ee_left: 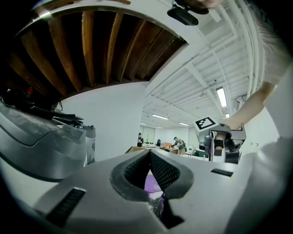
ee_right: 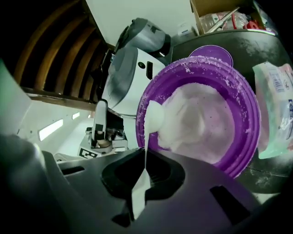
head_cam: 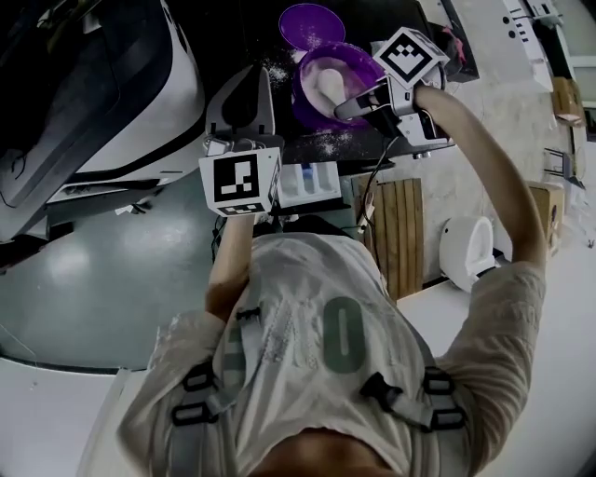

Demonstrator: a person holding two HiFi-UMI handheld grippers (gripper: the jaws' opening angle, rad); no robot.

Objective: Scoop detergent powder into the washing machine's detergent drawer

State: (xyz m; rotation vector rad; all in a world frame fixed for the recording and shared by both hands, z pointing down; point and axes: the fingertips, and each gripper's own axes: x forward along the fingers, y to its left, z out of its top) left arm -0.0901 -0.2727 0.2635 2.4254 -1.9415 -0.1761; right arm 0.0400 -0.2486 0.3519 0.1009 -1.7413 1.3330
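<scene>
A purple bowl (head_cam: pixel 352 63) (ee_right: pixel 242 137) of white detergent powder (ee_right: pixel 197 121) stands on a dark top. My right gripper (head_cam: pixel 345 110) (ee_right: pixel 145 153) is shut on the handle of a white spoon (ee_right: pixel 154 116). The spoon's head rests in the powder at the bowl's near rim. The left gripper (head_cam: pixel 244 93) (ee_left: pixel 150 155) hangs beside the bowl, shut with nothing in it; the bowl (ee_left: pixel 153 185) shows purple through the gap below its pads. The white detergent drawer (head_cam: pixel 312 182) stands pulled out below the dark top, near the left gripper's marker cube.
The bowl's purple lid (head_cam: pixel 312 23) (ee_right: pixel 211 51) lies behind the bowl. A detergent bag (ee_right: pixel 277 105) lies to the bowl's right. Spilled powder (head_cam: pixel 326 144) dusts the dark top. The white washing machine (head_cam: pixel 121 102) fills the left. A wooden slatted panel (head_cam: pixel 400 233) is beside the drawer.
</scene>
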